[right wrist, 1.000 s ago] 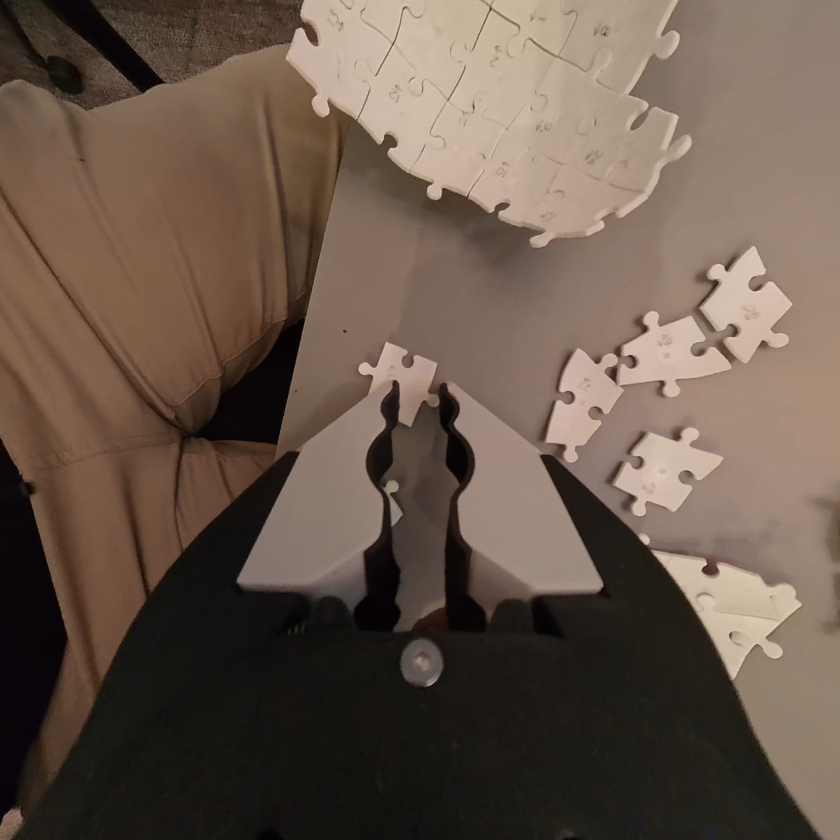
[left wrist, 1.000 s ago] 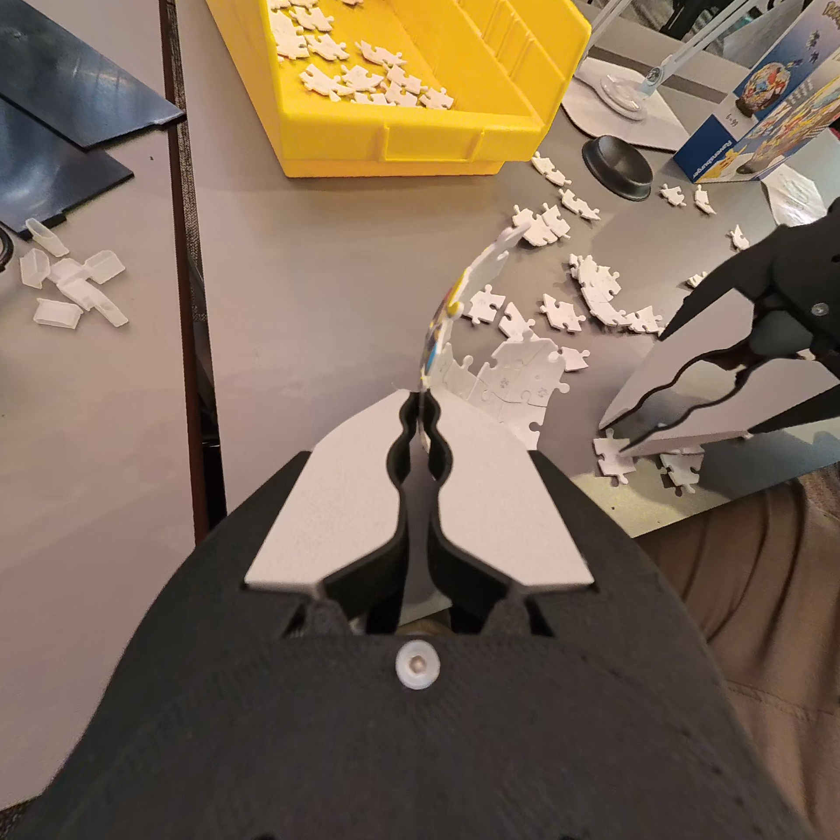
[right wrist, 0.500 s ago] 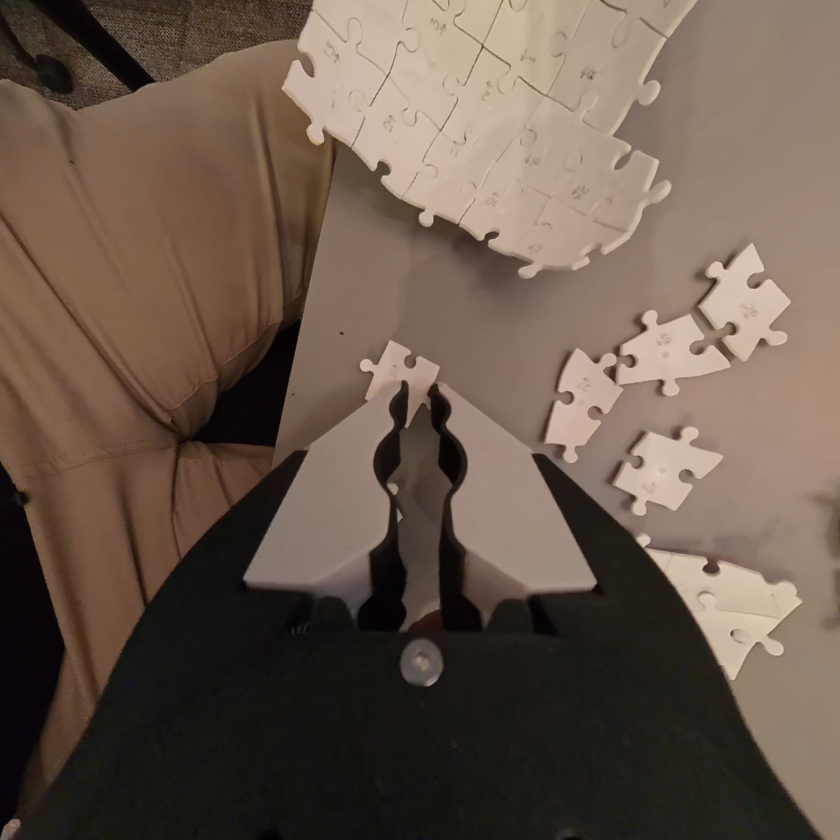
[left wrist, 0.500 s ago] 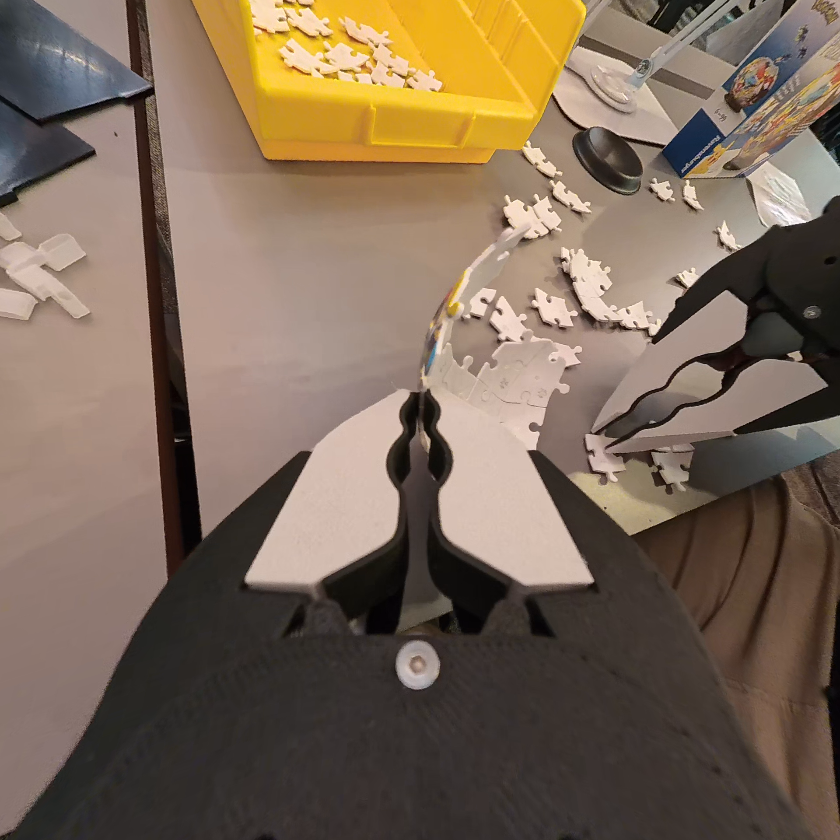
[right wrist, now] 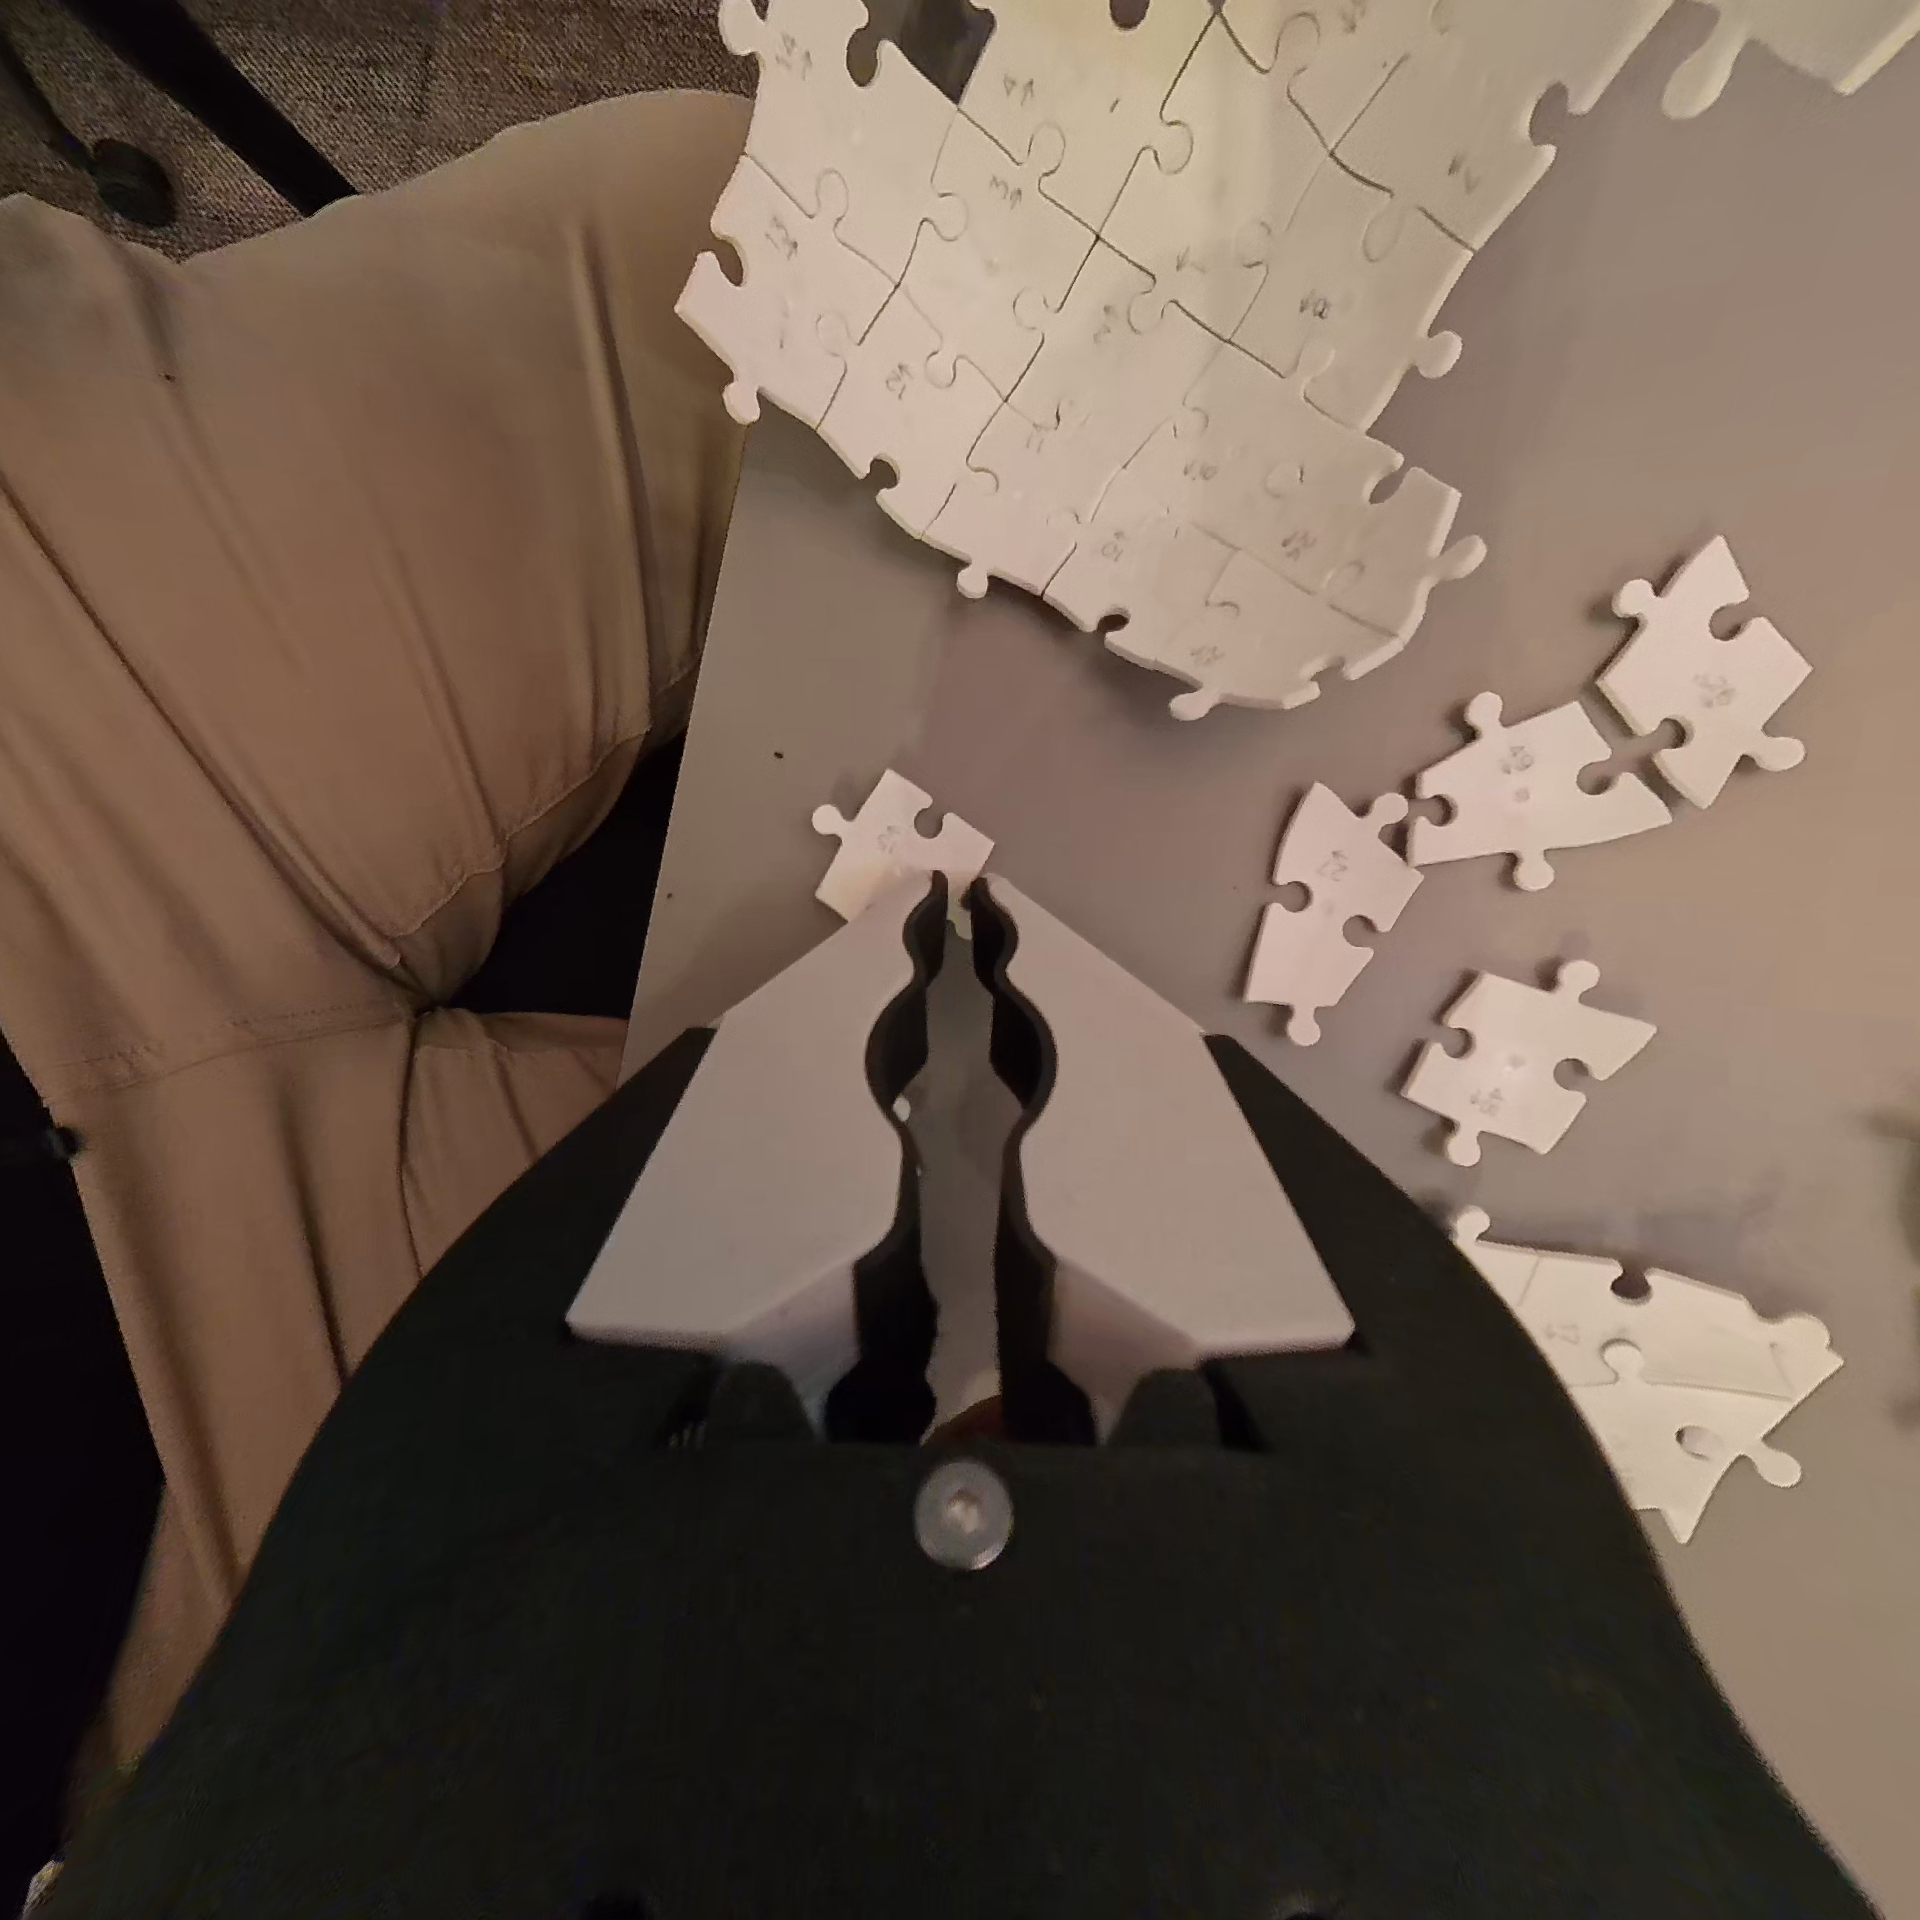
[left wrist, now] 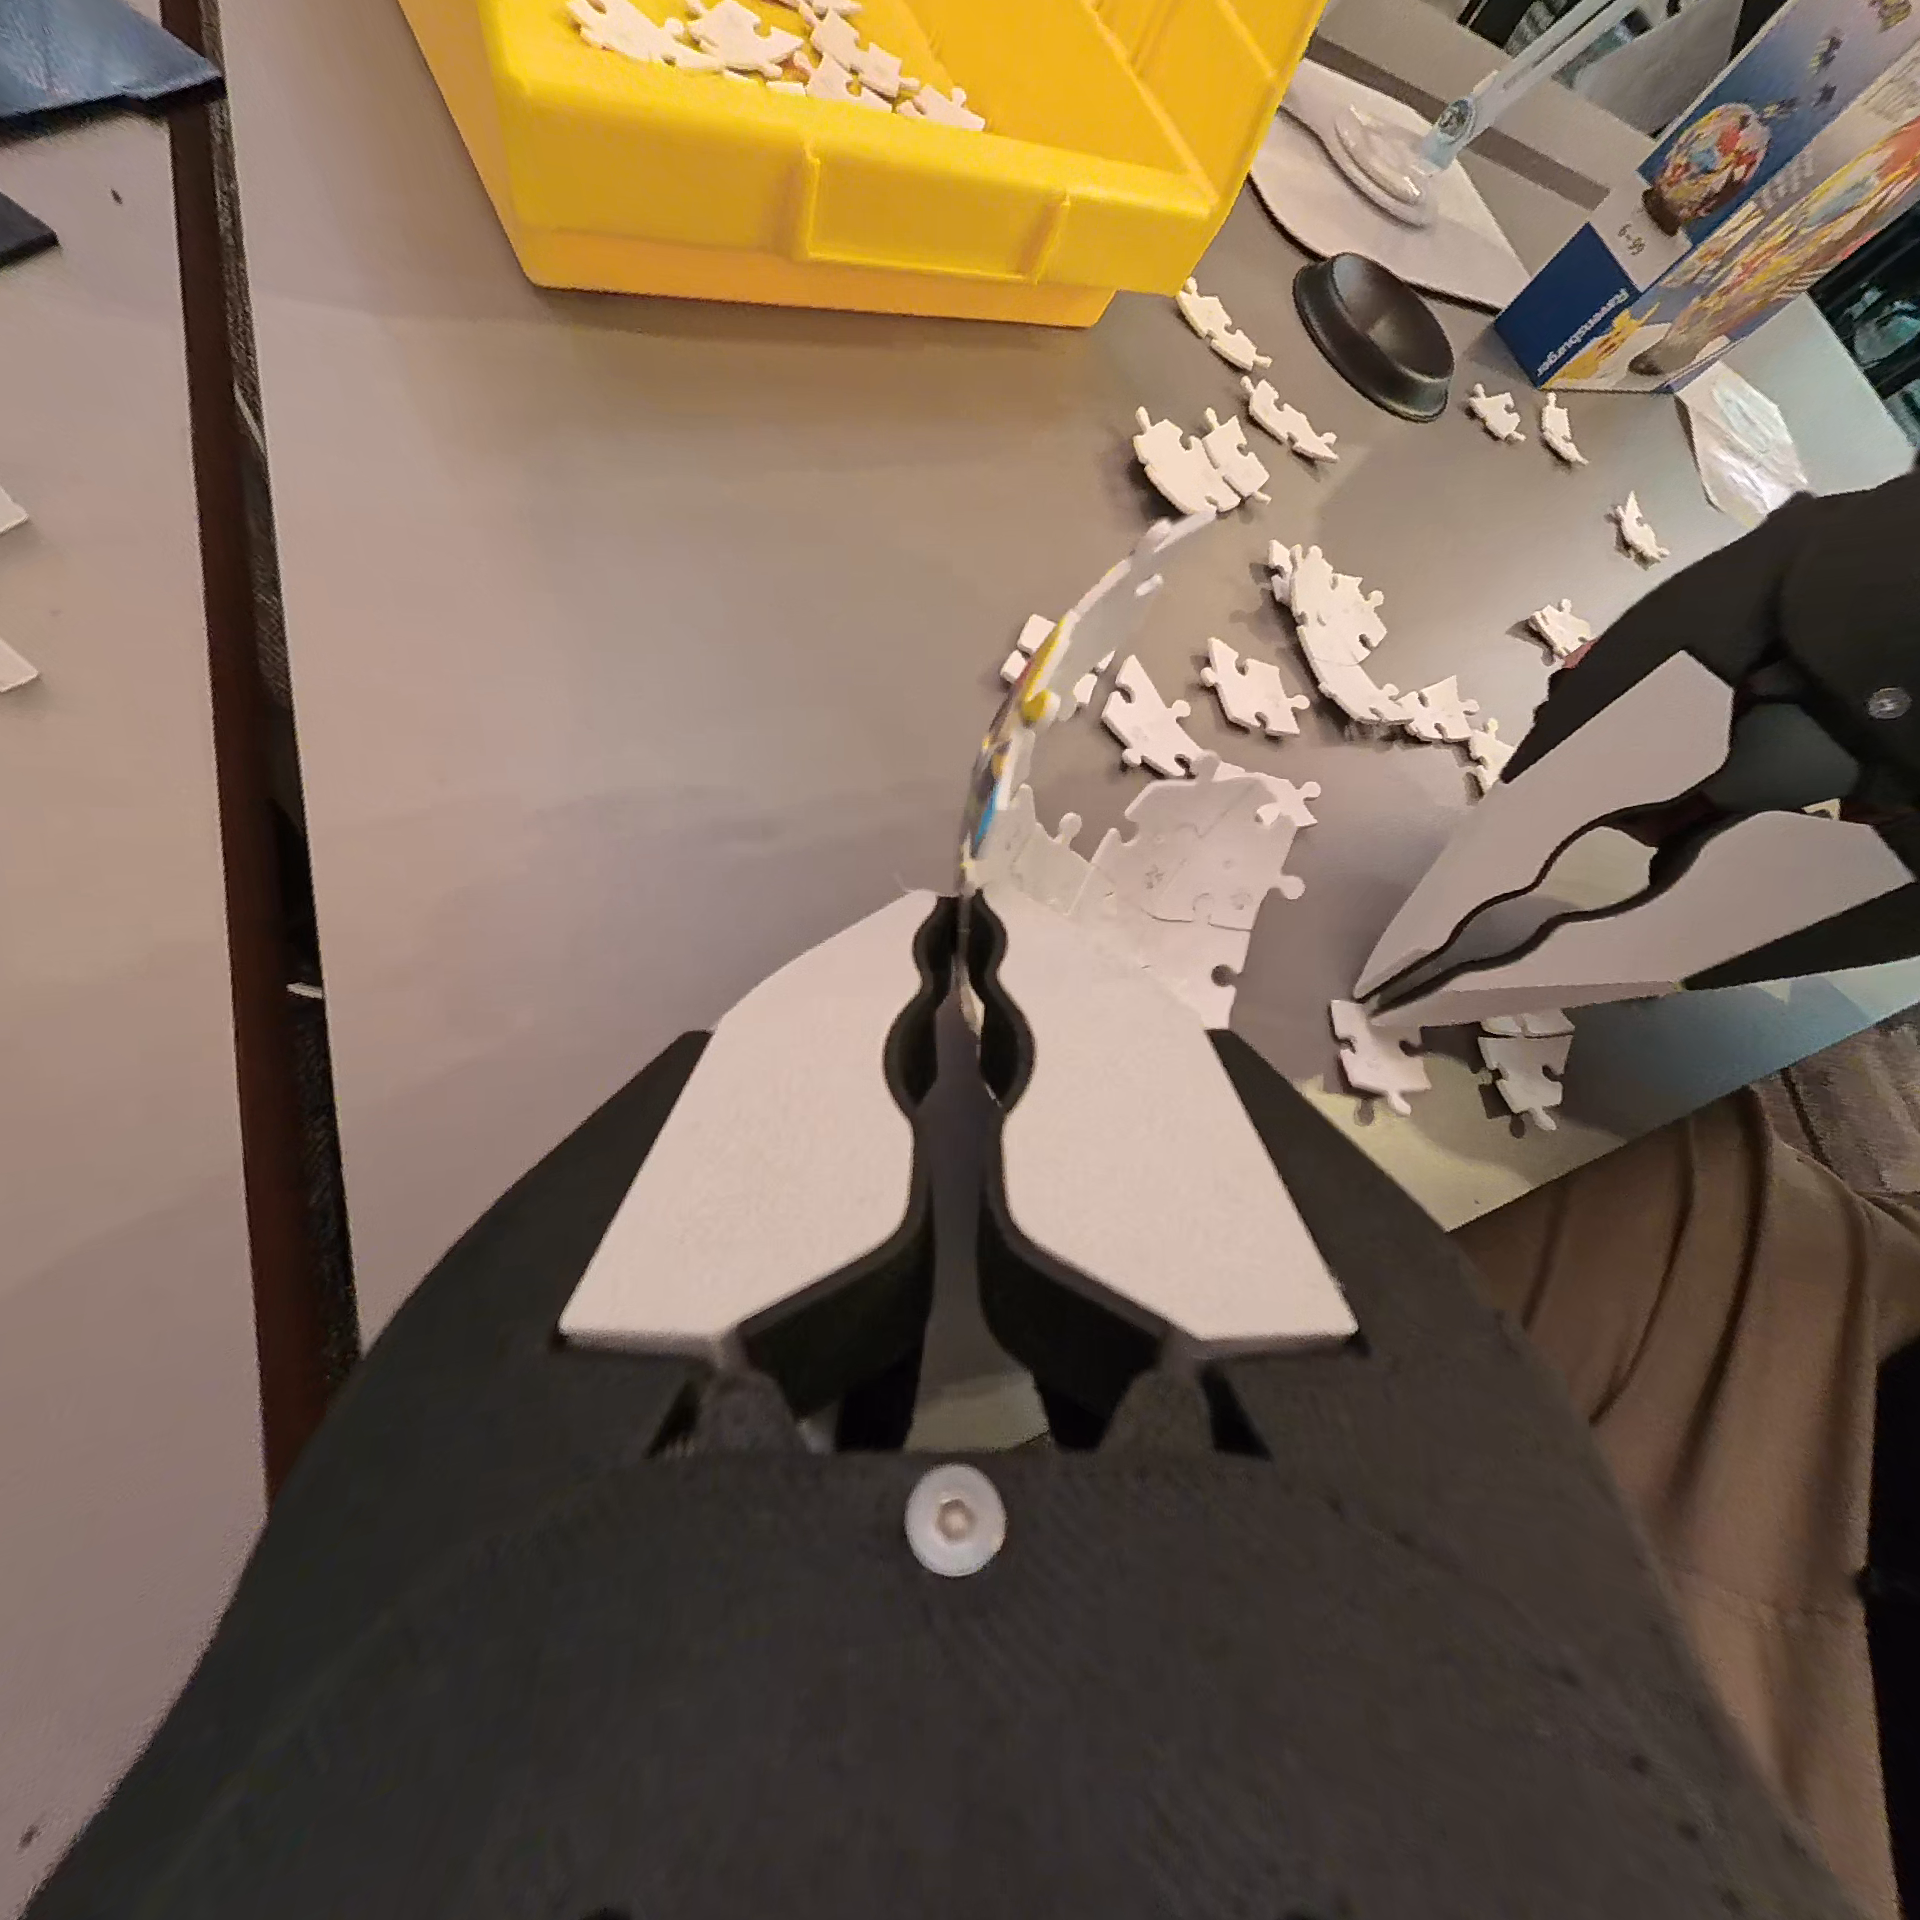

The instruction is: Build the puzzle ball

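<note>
Gripping the near edge of a curved, partly built puzzle shell (left wrist: 1070, 665), the left claw (left wrist: 964, 925) is clenched on it with its fingers pressed close; the shell rises in an arc above the grey worktop (left wrist: 623, 582), white underside facing the right claw, coloured face seen only edge-on; in the right wrist view the same shell (right wrist: 1132, 343) fills the upper frame as a sheet of interlocked white pieces overhanging the worktop edge.

Right claw (right wrist: 958, 883) is lowered to the worktop near its front edge; its tips are nearly together over one corner of a single white piece (right wrist: 894, 852) lying flat there; whether the piece is actually pinched cannot be told from either view; in the left wrist view the same claw (left wrist: 1377, 997) shows its tips down at that piece (left wrist: 1371, 1055).

Loose white pieces (right wrist: 1496, 894) lie scattered face-down to the right of the claw, apart from one another or just touching; a small joined cluster (right wrist: 1662, 1371) sits at the lower right; further pieces (left wrist: 1330, 623) are strewn across the far worktop.

A yellow bin (left wrist: 831, 197) stands at the far side holding more white pieces; a black round stand (left wrist: 1371, 332) sits just beside a blue puzzle box (left wrist: 1621, 301); a person's tan trouser leg (right wrist: 312, 623) lies below the worktop edge.
</note>
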